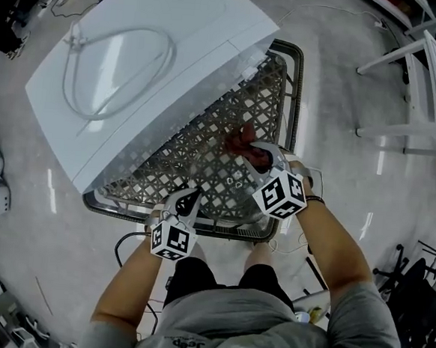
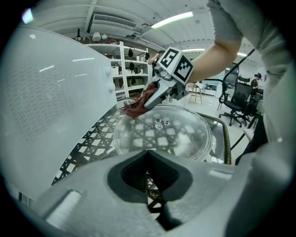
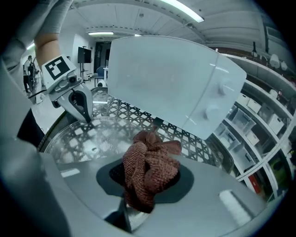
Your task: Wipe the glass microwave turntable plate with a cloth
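Note:
The clear glass turntable plate (image 1: 216, 178) (image 2: 162, 132) (image 3: 88, 139) lies flat on a lattice-top table (image 1: 294, 85), in front of a white microwave (image 1: 144, 66). My right gripper (image 1: 251, 154) (image 3: 148, 180) is shut on a bunched reddish-brown cloth (image 1: 245, 140) (image 3: 148, 169). The cloth (image 2: 134, 110) rests on the plate's far rim, on the microwave side. My left gripper (image 1: 191, 199) (image 2: 148, 157) (image 3: 85, 115) is at the plate's near rim. Its jaws stand together, pinching that edge.
The microwave (image 2: 51, 106) (image 3: 166, 78) overhangs much of the table and stands close beside the plate, with a white cable (image 1: 121, 72) looped on top. White furniture (image 1: 427, 88) stands on the floor at right. Storage shelves (image 3: 259, 115) and office chairs (image 2: 238, 97) are farther off.

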A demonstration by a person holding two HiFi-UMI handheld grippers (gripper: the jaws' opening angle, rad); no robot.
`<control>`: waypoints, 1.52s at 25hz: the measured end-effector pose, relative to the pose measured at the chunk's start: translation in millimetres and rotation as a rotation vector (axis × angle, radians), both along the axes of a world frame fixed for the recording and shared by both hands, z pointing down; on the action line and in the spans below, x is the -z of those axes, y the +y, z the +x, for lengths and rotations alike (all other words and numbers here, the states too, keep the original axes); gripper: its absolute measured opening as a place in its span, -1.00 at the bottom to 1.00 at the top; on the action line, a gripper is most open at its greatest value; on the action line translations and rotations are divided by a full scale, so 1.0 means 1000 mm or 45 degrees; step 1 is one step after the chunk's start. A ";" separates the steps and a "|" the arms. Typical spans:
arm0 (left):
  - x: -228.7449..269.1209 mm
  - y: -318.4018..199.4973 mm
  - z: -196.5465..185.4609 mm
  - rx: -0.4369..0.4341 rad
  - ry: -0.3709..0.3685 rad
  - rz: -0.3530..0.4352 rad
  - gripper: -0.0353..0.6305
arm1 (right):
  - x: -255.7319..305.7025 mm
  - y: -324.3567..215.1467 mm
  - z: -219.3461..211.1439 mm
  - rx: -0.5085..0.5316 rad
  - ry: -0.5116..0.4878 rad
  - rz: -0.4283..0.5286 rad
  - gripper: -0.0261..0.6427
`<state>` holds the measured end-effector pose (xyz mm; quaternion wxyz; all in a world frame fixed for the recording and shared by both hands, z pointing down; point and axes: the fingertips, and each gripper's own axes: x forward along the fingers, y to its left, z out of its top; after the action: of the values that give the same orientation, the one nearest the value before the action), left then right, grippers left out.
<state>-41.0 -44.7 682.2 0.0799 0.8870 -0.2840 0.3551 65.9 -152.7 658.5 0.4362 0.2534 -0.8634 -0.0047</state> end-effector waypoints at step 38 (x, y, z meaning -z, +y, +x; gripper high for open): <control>-0.001 -0.002 -0.001 0.014 -0.001 0.005 -0.90 | -0.006 0.046 -0.110 0.337 -0.107 -0.051 -0.60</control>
<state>-41.9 -46.5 683.1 0.0800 0.8854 -0.2897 0.3547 -44.1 -106.3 664.8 0.4001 0.1286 -0.9068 -0.0342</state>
